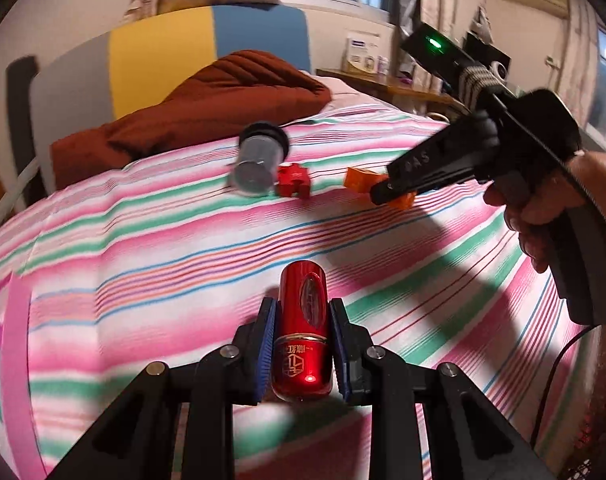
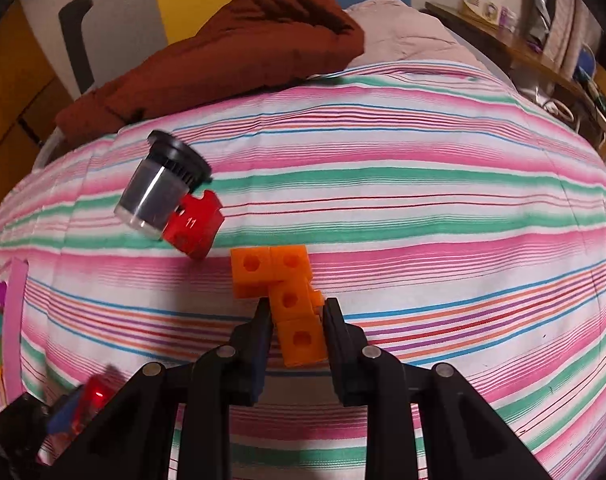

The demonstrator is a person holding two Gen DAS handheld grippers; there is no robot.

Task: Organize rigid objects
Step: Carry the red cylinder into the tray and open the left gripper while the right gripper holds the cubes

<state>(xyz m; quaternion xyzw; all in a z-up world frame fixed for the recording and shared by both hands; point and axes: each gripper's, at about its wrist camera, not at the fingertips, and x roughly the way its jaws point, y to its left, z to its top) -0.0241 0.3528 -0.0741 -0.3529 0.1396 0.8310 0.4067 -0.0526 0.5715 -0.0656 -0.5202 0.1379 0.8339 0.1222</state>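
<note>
**Both grippers loaded, placement pending**

A red metal cylinder [image 1: 301, 334] is clamped by the left gripper [image 1: 301, 344] above the striped bedsheet [image 1: 143, 248]. Beyond it, an orange block piece [image 2: 287, 300] is pinched by the right gripper [image 2: 297, 312]. Farther off, beside the red block [image 2: 195, 226], a black-capped jar [image 2: 159, 188] lies tipped. Grouping there is judged next.

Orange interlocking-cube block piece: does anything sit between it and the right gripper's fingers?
Nothing visible does. The right gripper already has its fingers on either side of the orange interlocking-cube block piece on the striped bedsheet. The red plastic piece and black-capped clear jar lie apart, to its left.
</note>
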